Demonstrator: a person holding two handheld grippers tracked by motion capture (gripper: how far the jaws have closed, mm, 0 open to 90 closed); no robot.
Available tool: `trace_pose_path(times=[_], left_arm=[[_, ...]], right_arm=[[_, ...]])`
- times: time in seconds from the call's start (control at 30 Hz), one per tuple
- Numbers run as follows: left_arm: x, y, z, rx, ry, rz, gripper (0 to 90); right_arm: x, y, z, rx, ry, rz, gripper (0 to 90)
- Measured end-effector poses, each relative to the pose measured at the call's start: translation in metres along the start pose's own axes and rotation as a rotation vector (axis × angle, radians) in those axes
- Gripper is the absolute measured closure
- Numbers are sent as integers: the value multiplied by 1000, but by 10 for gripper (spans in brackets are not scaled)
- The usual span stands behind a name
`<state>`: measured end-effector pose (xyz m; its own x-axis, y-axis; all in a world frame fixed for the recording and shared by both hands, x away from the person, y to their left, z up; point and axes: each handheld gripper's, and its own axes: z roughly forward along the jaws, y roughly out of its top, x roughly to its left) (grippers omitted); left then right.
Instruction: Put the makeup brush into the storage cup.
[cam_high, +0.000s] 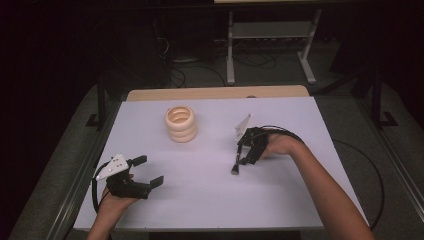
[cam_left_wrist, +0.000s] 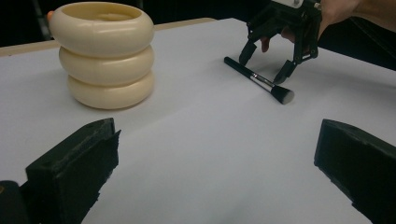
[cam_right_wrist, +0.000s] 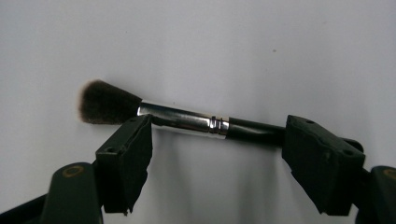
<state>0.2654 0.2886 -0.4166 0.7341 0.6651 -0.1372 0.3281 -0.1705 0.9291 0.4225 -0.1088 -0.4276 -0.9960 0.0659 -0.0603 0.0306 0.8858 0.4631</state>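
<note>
A: Where is the brush (cam_right_wrist: 187, 119)?
B: Flat on the table (cam_high: 200, 200); our right gripper (cam_high: 244, 160) straddles it wide, holding nothing; its axis runs nine to three across the jaws.
A: Our left gripper (cam_high: 150, 172)?
B: Wide, empty, well apart.

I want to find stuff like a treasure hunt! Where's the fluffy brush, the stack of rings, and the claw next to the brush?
makeup brush (cam_right_wrist: 187, 119), right gripper view, on its silver collar.
stack of cream rings (cam_left_wrist: 106, 70), left gripper view, on the middle ring.
right claw (cam_left_wrist: 266, 63), left gripper view, midway between its open tips.
</note>
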Motion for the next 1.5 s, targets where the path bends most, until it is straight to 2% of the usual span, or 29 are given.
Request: trace_pose_path(times=[0.13,0.2,0.37,0.4,0.6,0.97,1.07,1.5], left_arm=[[0,0,0,-1,1,-1,0],[0,0,0,-1,1,-2,0],[0,0,-1,-2,0,-4,0],[0,0,-1,-1,0,1,0],[0,0,-1,-1,1,2,0],[0,0,-1,0,-1,0,0],[0,0,-1,0,-1,-1,0],[-1,0,-1,0,-1,-2,0]], right_arm=[[0,4,1,-3,-4,-20,240],[0,10,0,-25,5,-37,237],[0,16,1,-19,15,-64,226],[-1,18,3,-18,38,-71,226],[-1,15,4,6,43,-76,226],[0,14,6,19,36,-89,240],[0,12,9,54,26,-95,259],[1,12,5,74,31,-79,356]])
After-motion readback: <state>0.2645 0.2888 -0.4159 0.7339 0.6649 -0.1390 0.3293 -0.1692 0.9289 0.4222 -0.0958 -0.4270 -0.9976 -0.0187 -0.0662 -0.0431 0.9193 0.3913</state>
